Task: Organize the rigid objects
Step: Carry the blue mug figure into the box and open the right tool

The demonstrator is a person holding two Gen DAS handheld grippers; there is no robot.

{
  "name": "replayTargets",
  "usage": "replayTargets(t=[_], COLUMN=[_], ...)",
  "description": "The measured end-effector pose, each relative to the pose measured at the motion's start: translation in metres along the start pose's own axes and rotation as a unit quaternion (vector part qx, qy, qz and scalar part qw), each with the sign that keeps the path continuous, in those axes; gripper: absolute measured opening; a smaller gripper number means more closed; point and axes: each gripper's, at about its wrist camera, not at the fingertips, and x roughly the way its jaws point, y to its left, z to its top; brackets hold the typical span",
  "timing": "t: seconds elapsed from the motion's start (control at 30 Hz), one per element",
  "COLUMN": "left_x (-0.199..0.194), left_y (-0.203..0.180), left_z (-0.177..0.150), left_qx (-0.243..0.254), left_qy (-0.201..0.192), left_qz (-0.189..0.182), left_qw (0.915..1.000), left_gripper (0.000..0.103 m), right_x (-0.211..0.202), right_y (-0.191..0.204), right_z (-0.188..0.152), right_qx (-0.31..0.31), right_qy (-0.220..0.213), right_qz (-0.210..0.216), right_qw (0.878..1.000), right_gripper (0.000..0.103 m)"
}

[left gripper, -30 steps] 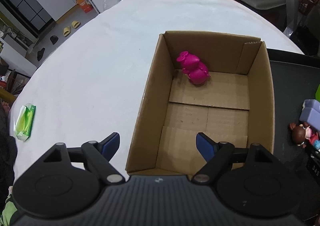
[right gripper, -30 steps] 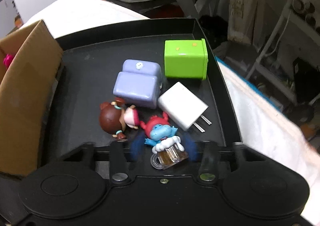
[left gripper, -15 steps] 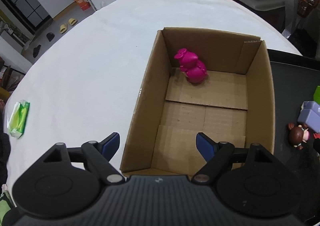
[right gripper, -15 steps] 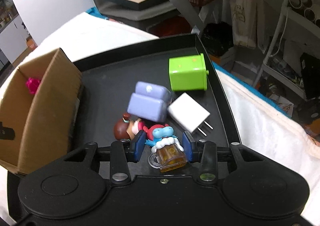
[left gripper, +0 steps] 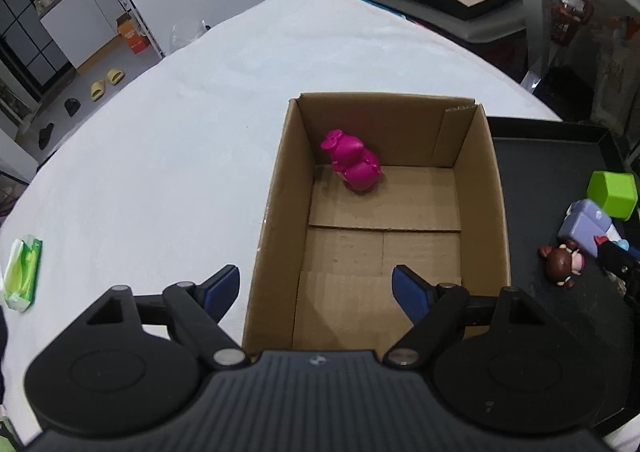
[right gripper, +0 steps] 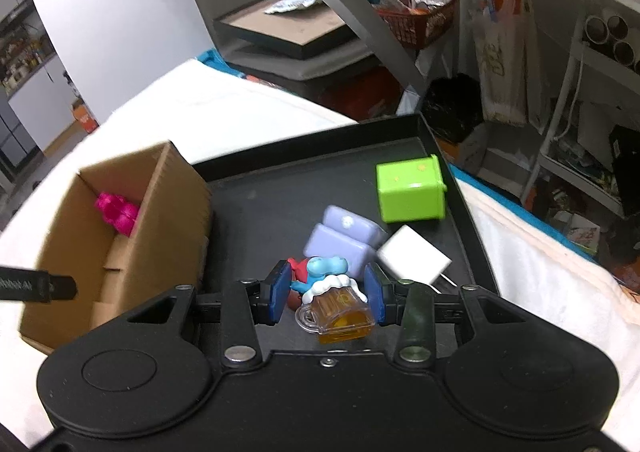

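Observation:
My right gripper is shut on a small blue figure with a beer mug, lifted above the black tray. On the tray lie a green cube, a purple block and a white charger. A brown-haired doll lies on the tray in the left wrist view. The open cardboard box holds a magenta toy at its far end. My left gripper hangs open over the box's near left wall, empty.
The box and tray sit side by side on a white-covered table. A green packet lies at the table's left edge. Shelves, a red basket and clutter stand beyond the tray.
My right gripper has risen from the tray with the blue mug figure between its pads. The left gripper has tilted up a little, still open.

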Motion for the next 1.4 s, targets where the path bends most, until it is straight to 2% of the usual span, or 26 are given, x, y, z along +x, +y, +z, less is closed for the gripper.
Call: replayTargets(t=[0.17, 0.27, 0.37, 0.43, 0.5, 0.63, 0.77, 0.87, 1.13, 1.17, 1.4], left_x=[0.001, 0.001, 0.001, 0.004, 0.007, 0.012, 0.018, 0.026, 0.039, 0.041, 0.047], left_y=[0.015, 0.028, 0.033, 0.038, 0.045, 0.052, 0.058, 0.063, 0.074, 0.076, 0.087], left_z=[0.000, 0.001, 0.001, 0.002, 0.003, 0.003, 0.002, 0.002, 0.002, 0.002, 0.004], left_qx=[-0.004, -0.025, -0.019, -0.027, -0.040, -0.042, -0.038, -0.043, -0.054, -0.060, -0.090], left_qy=[0.001, 0.006, -0.003, 0.000, 0.004, 0.000, -0.007, 0.000, -0.001, 0.001, 0.023], left_qz=[-0.020, -0.056, -0.053, -0.065, -0.080, -0.086, -0.089, -0.107, -0.133, -0.135, -0.149], left_qw=[0.9998, 0.9981, 0.9984, 0.9975, 0.9960, 0.9954, 0.9953, 0.9934, 0.9897, 0.9891, 0.9845], left_gripper=[0.081, 0.079, 0.076, 0.073, 0.067, 0.059, 0.046, 0.033, 0.013, 0.008, 0.008], right_x=[-0.010, -0.017, -0.025, -0.028, -0.031, -0.033, -0.034, -0.031, -0.021, -0.019, -0.002], right_y=[0.012, 0.016, 0.024, 0.032, 0.041, 0.057, 0.071, 0.080, 0.104, 0.106, 0.134], right_z=[0.006, 0.012, 0.018, 0.021, 0.023, 0.026, 0.027, 0.029, 0.027, 0.027, 0.029], right_qx=[-0.007, 0.001, 0.005, -0.007, -0.018, -0.035, -0.048, -0.049, -0.066, -0.069, -0.092], right_qy=[-0.018, -0.032, -0.046, -0.053, -0.058, -0.064, -0.071, -0.071, -0.080, -0.080, -0.073], right_qz=[0.004, 0.017, 0.026, 0.030, 0.040, 0.054, 0.066, 0.076, 0.067, 0.067, 0.066], right_qw=[1.000, 0.999, 0.999, 0.998, 0.997, 0.996, 0.994, 0.993, 0.992, 0.992, 0.991], right_gripper=[0.039, 0.039, 0.039, 0.039, 0.039, 0.039, 0.040, 0.039, 0.040, 0.040, 0.040])
